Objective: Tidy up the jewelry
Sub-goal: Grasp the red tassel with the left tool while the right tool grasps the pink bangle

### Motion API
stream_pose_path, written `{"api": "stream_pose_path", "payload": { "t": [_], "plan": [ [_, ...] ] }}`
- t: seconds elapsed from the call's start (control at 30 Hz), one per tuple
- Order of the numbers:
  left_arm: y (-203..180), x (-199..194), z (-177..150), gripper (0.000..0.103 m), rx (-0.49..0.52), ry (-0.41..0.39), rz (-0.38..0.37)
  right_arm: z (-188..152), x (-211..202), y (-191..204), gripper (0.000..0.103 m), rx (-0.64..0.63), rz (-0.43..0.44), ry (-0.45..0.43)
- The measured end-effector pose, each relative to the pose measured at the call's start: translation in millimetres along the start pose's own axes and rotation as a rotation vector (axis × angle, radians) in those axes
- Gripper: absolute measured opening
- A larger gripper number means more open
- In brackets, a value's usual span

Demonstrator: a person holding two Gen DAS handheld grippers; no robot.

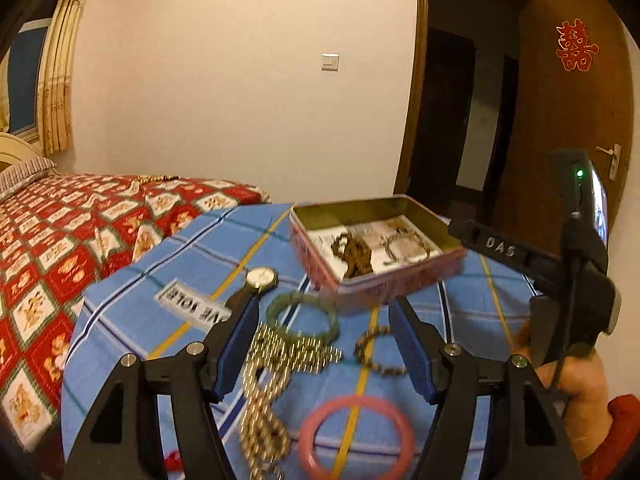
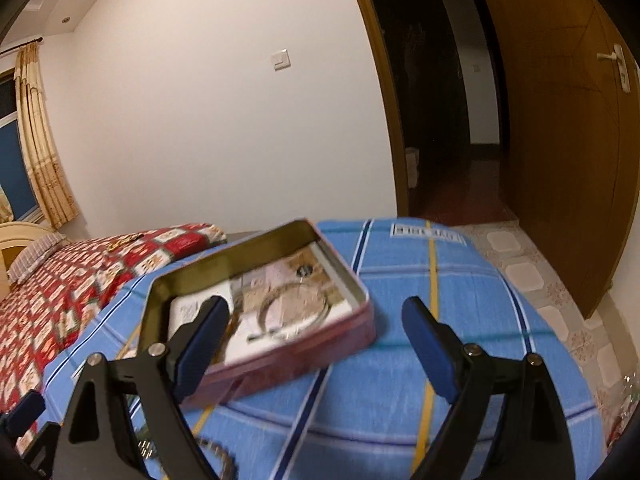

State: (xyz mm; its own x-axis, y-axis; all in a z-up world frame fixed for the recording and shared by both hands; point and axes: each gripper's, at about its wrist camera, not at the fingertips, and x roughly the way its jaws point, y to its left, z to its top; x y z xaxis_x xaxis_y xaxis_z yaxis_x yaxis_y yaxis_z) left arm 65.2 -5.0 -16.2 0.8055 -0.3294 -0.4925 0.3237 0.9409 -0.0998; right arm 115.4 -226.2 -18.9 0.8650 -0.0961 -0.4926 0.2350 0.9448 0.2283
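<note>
A pink open tin (image 1: 400,276) stands on the blue checked cloth (image 1: 132,320); a brown bead string (image 1: 354,254) and a thin bracelet (image 1: 404,246) lie in it. In front of it lie a watch (image 1: 262,279), a green bangle (image 1: 302,316), a gold bead necklace (image 1: 272,364), a dark bead bracelet (image 1: 376,350) and a pink bangle (image 1: 356,434). My left gripper (image 1: 322,344) is open above them, empty. My right gripper (image 2: 312,344) is open and empty beside the tin (image 2: 296,364), with its left finger over the tin's near edge.
A bed with a red patterned cover (image 1: 60,240) lies to the left. An open wooden door (image 1: 568,120) and a dark doorway (image 2: 432,100) are at the right. The right hand's gripper body (image 1: 576,264) shows at the right of the left wrist view.
</note>
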Motion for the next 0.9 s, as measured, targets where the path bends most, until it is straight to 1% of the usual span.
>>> {"api": "stream_pose_path", "payload": {
  "t": [0.1, 0.2, 0.4, 0.47, 0.5, 0.53, 0.6, 0.67, 0.73, 0.83, 0.9],
  "plan": [
    [4, -12, -9, 0.068, 0.012, 0.006, -0.008, -7, -11, -2, 0.091, 0.011, 0.014, 0.014],
    [11, -29, -13, 0.068, 0.015, -0.017, -0.019, -11, -20, -2, 0.091, 0.021, 0.038, 0.023],
    [31, -51, -27, 0.068, 0.017, 0.018, -0.017, -32, -35, 9, 0.091, -0.017, 0.110, 0.087],
    [39, -56, -32, 0.068, 0.021, 0.035, -0.005, -41, -38, 15, 0.091, -0.043, 0.161, 0.137],
    [44, -59, -35, 0.068, 0.027, 0.046, 0.000, -46, -39, 19, 0.091, -0.058, 0.200, 0.183],
    [46, -61, -37, 0.068, 0.032, 0.052, 0.002, -50, -40, 21, 0.091, -0.064, 0.229, 0.207],
    [52, -65, -42, 0.068, 0.052, 0.069, 0.006, -58, -42, 31, 0.094, -0.100, 0.296, 0.267],
    [57, -68, -47, 0.068, 0.068, 0.083, 0.015, -64, -44, 40, 0.099, -0.137, 0.340, 0.308],
    [62, -66, -50, 0.068, 0.076, 0.108, 0.017, -70, -43, 52, 0.099, -0.169, 0.389, 0.356],
    [68, -65, -54, 0.068, 0.085, 0.143, 0.021, -79, -39, 69, 0.099, -0.226, 0.414, 0.414],
    [71, -65, -56, 0.068, 0.099, 0.156, 0.027, -86, -37, 85, 0.099, -0.304, 0.391, 0.441]
  ]
}}
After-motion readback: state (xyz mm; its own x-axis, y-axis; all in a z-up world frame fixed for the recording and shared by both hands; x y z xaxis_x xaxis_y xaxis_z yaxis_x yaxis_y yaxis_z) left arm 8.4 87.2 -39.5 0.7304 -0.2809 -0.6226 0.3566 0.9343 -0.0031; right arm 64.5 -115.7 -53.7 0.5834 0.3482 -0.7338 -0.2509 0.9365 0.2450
